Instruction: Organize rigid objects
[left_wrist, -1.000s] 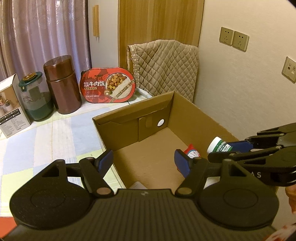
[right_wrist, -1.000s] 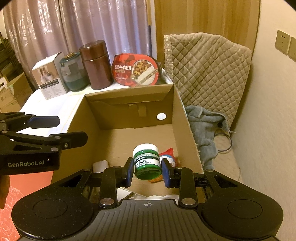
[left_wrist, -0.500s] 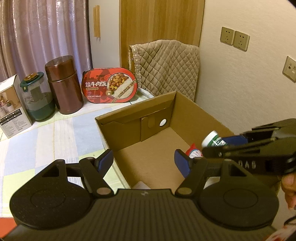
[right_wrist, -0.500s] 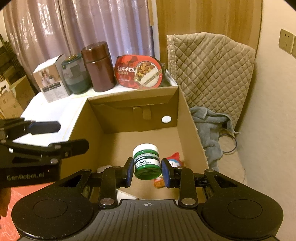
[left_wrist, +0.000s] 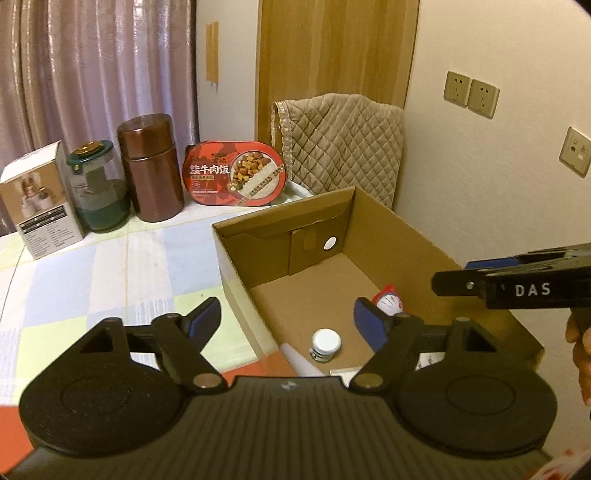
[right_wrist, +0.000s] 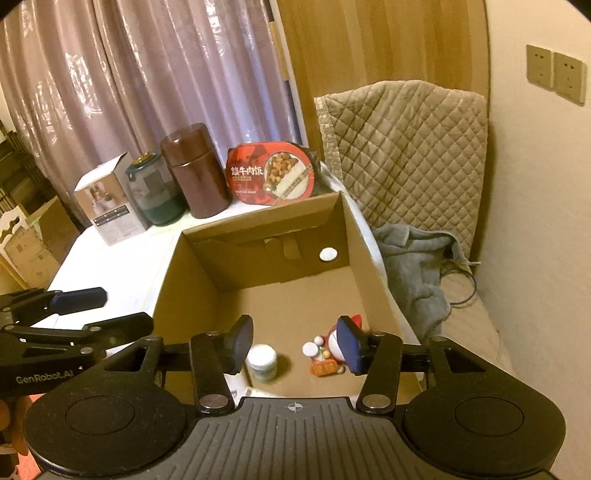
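Observation:
An open cardboard box (right_wrist: 369, 258) (left_wrist: 406, 229) stands on the table. A small green jar with a white lid (right_wrist: 261, 362) (left_wrist: 325, 343) stands upright on the box floor. A red and white cat figurine (right_wrist: 327, 350) (left_wrist: 388, 301) lies beside it. My right gripper (right_wrist: 295, 343) is open and empty above the box, over the jar and figurine; it also shows in the left wrist view (left_wrist: 480, 277). My left gripper (left_wrist: 286, 321) is open and empty over the box's left wall; it shows at the left of the right wrist view (right_wrist: 92, 314).
At the back of the table stand a white carton (left_wrist: 37, 199), a green glass jar (left_wrist: 98, 192), a brown canister (left_wrist: 149, 166) and a red meal tray (left_wrist: 236, 173). A quilted chair (right_wrist: 406, 155) with a grey cloth (right_wrist: 417, 266) stands right of the box.
My right gripper has opened and let go of the green jar, which now stands on the box floor. The gripper has risen. My left gripper has hardly moved.

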